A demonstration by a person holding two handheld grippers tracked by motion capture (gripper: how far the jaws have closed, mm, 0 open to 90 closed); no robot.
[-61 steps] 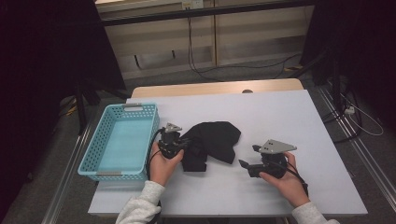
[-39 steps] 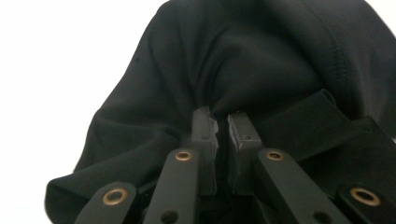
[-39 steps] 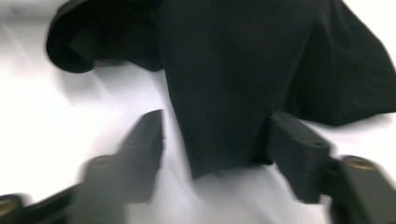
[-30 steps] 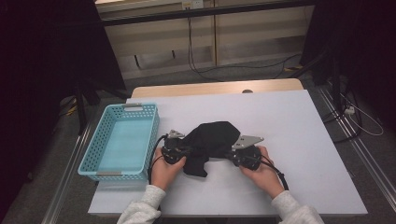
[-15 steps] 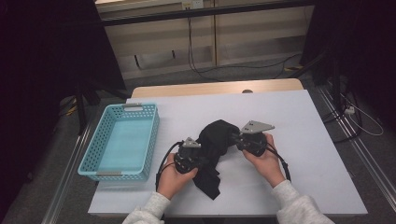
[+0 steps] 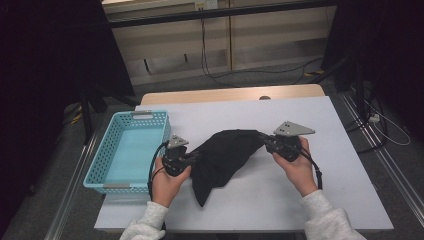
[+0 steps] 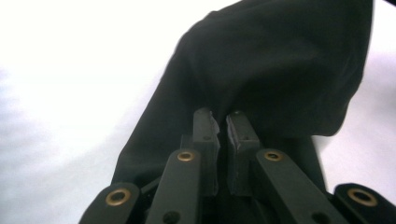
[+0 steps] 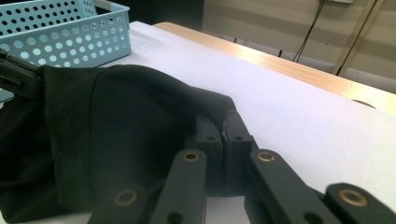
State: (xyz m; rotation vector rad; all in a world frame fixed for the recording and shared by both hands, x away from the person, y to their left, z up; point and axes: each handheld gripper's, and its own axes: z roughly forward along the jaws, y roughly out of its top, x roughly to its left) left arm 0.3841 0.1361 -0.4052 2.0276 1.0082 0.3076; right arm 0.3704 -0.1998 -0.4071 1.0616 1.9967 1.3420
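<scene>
A black cloth garment (image 6: 226, 155) hangs stretched between my two grippers above the white table (image 6: 325, 200). My left gripper (image 6: 194, 158) is shut on the cloth's left edge, next to the basket. My right gripper (image 6: 263, 141) is shut on its right edge, slightly higher. A loose end of the cloth droops to the table toward the person. In the left gripper view the jaws of the left gripper (image 7: 223, 122) pinch the black cloth (image 7: 275, 70). In the right gripper view the right gripper (image 8: 223, 125) clamps a fold of the cloth (image 8: 116, 126), and the left gripper's tip (image 8: 14, 74) holds its far edge.
A light blue perforated basket (image 6: 102, 165) stands on the table's left side, with nothing in it; its corner (image 8: 60, 28) shows in the right gripper view. A wooden strip (image 6: 225, 95) runs along the table's far edge. Cables lie on the floor beyond.
Both grippers closed on the black cloth, lifted it off the table and drew apart, spreading it out between them. The right hand moved right and up; the left hand rose.
</scene>
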